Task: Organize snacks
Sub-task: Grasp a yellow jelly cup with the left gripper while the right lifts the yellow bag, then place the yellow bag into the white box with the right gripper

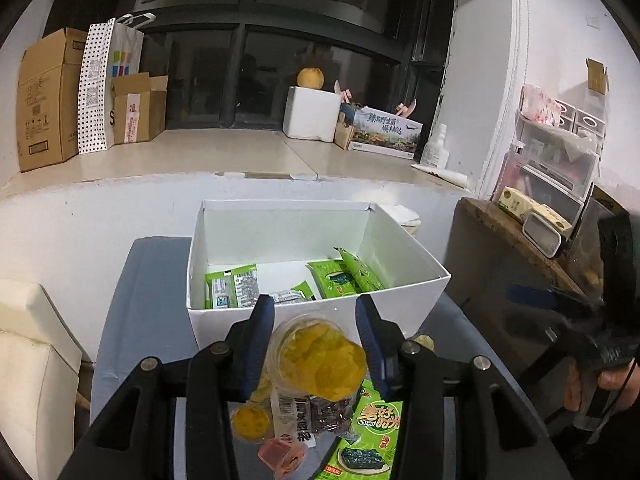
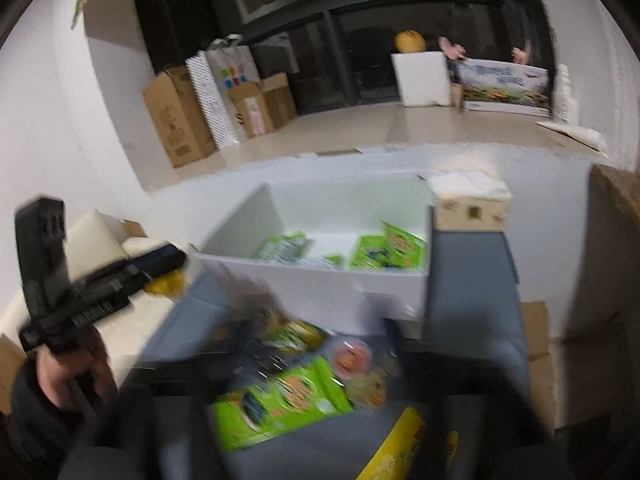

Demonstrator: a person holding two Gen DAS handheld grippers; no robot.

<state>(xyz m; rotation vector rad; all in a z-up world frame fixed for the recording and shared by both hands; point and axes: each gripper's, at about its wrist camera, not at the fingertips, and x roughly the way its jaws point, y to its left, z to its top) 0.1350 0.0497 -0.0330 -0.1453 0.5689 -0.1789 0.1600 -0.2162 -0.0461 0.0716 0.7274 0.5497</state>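
My left gripper (image 1: 316,312) is shut on a clear cup of yellow jelly (image 1: 320,360) and holds it just in front of the near wall of a white open box (image 1: 400,296). Green snack packets (image 1: 344,278) lie inside the box. Below the cup lie a smaller yellow jelly cup (image 1: 252,422), a pink jelly cup (image 1: 282,456), a dark snack pack (image 1: 316,416) and a green packet (image 1: 372,440). The right wrist view is blurred; the right gripper's fingers are smeared over green packets (image 2: 280,400) and a pink cup (image 2: 352,358). The left gripper (image 2: 160,264) shows there at the left.
The box stands on a blue-grey table (image 1: 136,304). A cream seat (image 1: 32,360) is at the left, a dark wooden desk (image 1: 500,240) at the right. A small carton (image 2: 472,208) stands behind the box. The right gripper and hand (image 1: 600,340) show at the right.
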